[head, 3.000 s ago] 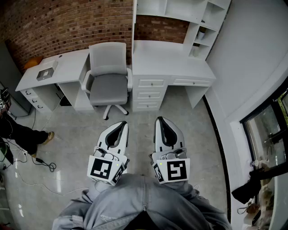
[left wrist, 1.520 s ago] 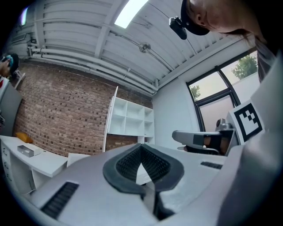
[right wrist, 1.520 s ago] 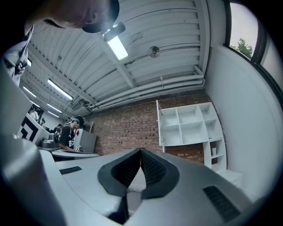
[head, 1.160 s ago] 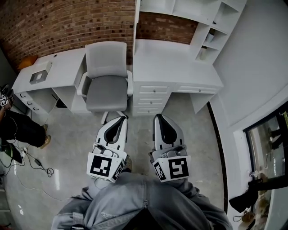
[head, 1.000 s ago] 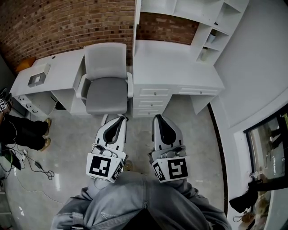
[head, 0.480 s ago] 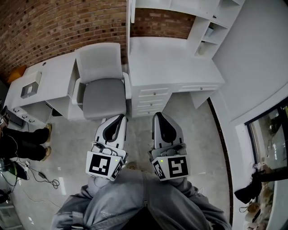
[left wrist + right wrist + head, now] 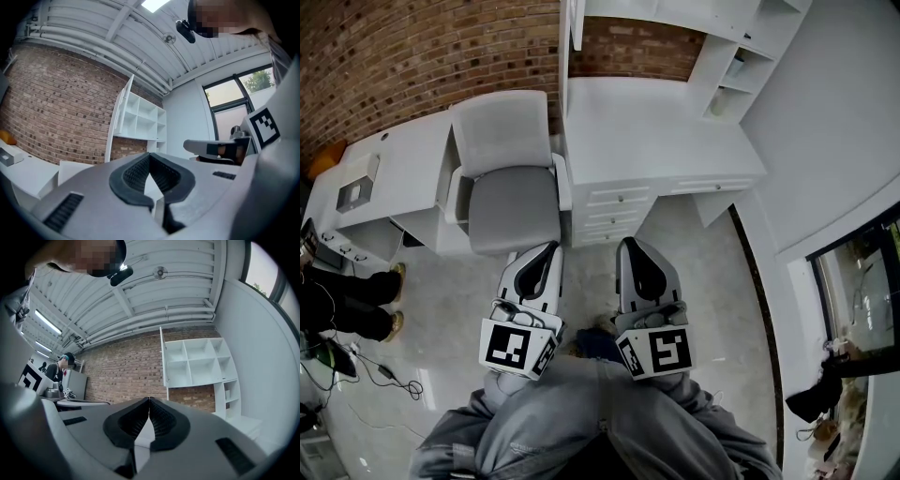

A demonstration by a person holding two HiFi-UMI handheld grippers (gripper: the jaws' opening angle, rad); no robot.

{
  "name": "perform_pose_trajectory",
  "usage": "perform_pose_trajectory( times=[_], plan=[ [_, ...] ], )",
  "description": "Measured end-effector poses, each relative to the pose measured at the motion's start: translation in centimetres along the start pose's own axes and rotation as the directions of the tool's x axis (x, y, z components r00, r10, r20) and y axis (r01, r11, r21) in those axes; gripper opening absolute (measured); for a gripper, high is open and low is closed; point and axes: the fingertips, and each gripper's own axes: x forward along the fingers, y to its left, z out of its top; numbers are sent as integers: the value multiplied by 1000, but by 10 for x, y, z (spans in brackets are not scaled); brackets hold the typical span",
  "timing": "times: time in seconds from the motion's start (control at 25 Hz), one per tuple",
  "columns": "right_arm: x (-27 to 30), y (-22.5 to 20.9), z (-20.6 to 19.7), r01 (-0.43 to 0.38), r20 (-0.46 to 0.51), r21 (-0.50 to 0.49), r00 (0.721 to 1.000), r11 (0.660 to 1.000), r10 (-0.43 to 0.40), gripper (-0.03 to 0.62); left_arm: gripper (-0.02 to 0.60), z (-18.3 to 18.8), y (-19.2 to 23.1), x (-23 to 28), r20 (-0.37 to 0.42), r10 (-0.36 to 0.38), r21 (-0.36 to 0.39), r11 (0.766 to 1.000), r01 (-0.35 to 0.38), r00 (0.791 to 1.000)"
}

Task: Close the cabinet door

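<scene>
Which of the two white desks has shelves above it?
The right desk, with drawers; the left desk, beyond the grey chair, has only brick wall behind it.

The head camera looks steeply down onto the desk [image 7: 656,122]. Both gripper cameras face level toward the distant shelf unit [image 7: 197,371], which all three views share.

Your left gripper [image 7: 150,155], jaws together and empty, faces the white cabinet [image 7: 145,119], its door [image 7: 123,110] seemingly swung outward.

Rough brick wall [image 7: 422,47], smooth matt white cabinet door [image 7: 121,112], glossy grey floor [image 7: 441,337].
</scene>
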Motion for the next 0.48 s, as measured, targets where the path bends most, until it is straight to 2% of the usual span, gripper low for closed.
perform_pose_trajectory(
  times=[0.48],
  plan=[
    [45,-13,-6,-56,29,2,998,998,56,27,5,-3,23,35,22,30,4,1000,-30,999]
  ],
)
